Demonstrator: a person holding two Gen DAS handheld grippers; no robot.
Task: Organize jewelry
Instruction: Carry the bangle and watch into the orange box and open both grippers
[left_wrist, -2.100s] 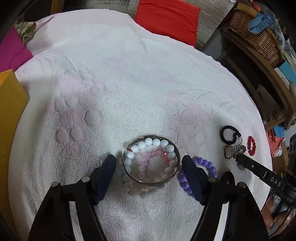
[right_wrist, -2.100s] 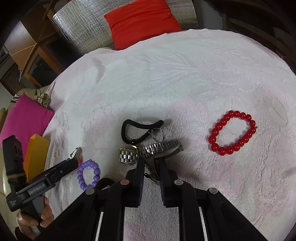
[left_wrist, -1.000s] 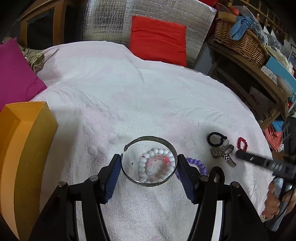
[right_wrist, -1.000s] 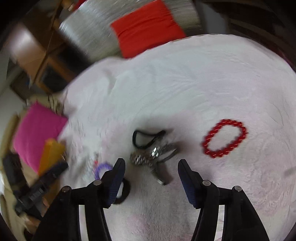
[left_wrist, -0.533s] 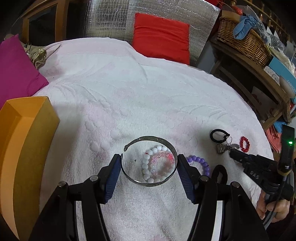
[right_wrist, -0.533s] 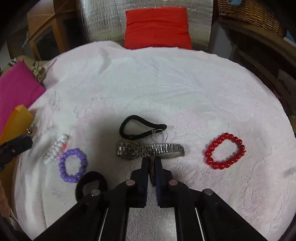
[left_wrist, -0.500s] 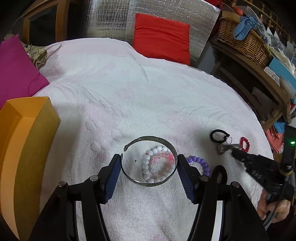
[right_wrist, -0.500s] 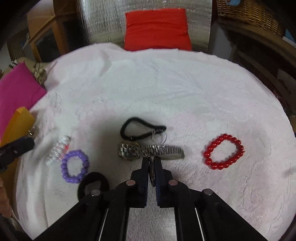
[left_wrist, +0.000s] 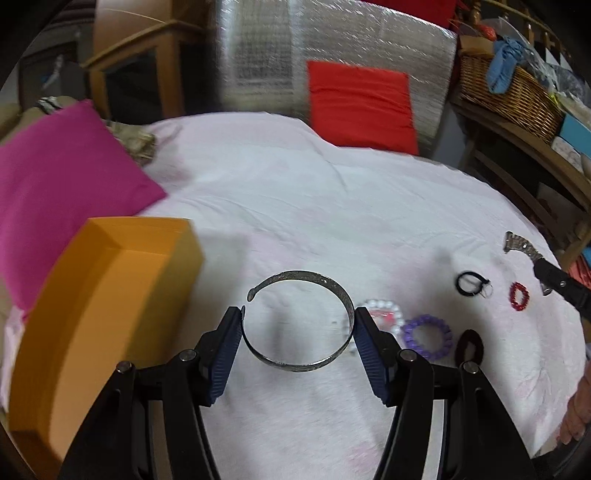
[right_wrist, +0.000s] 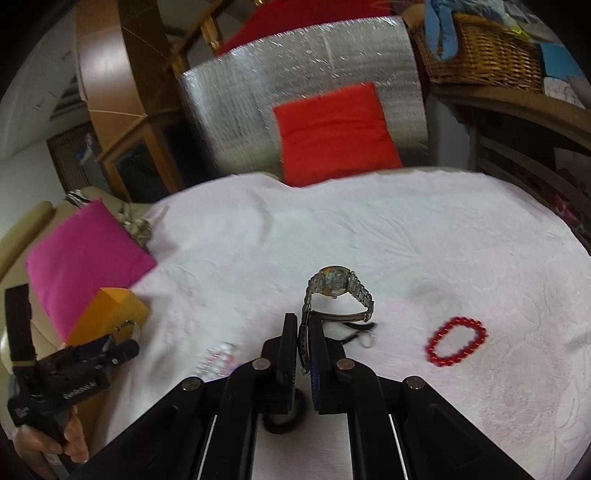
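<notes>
Jewelry is divided between both grippers and the towel-covered table (left_wrist: 295, 192).

Left wrist view: a silver bangle (left_wrist: 299, 321) is spanned across its width by the left gripper (left_wrist: 298, 345), each side pressed by a blue finger (left_wrist: 226, 350), evidently so that the open cuff cannot slip. It is carried clear of the cloth, beside the orange box (left_wrist: 110, 314), judged its destination. White beads (left_wrist: 380, 310), a purple bracelet (left_wrist: 428, 338), black ties (left_wrist: 469, 284) and a red bracelet (left_wrist: 519, 297) are left on the towel.

Right wrist view: the right gripper (right_wrist: 303, 347) is clenched on the strap of a watch (right_wrist: 334, 282), whose case is held raised ahead. The thin band appears to demand this narrow pinch.
</notes>
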